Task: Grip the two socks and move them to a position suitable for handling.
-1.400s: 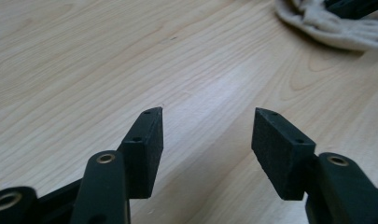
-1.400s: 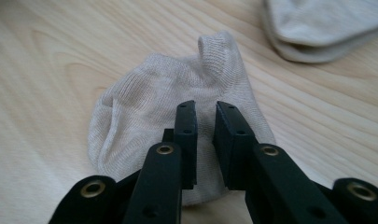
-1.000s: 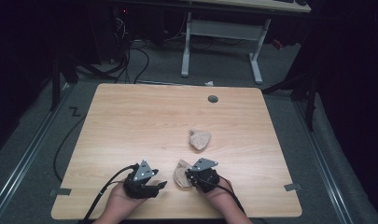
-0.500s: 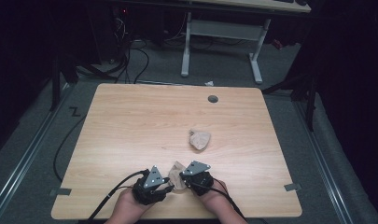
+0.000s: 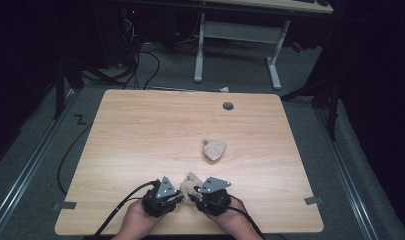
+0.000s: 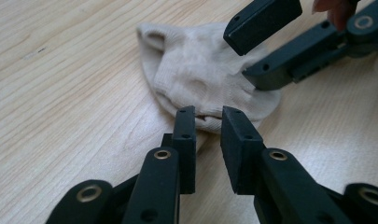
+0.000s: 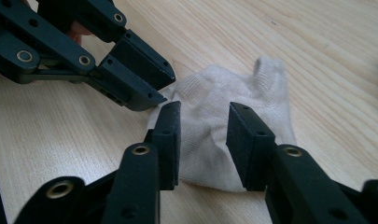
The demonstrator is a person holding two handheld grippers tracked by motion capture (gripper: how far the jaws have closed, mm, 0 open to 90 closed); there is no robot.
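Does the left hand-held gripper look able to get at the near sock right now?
Probably yes: the left hand-held gripper sits at the near sock's edge, jaws apart; the right hand-held gripper hovers across it.

High view: table (image 5: 140,130) evenly lit from overhead, surroundings dark toward 9 and 3 o'clock, slightly soft. Both gripper views bright, sharp mid-frame; jaws blurred at 6 o'clock, soft shadows.
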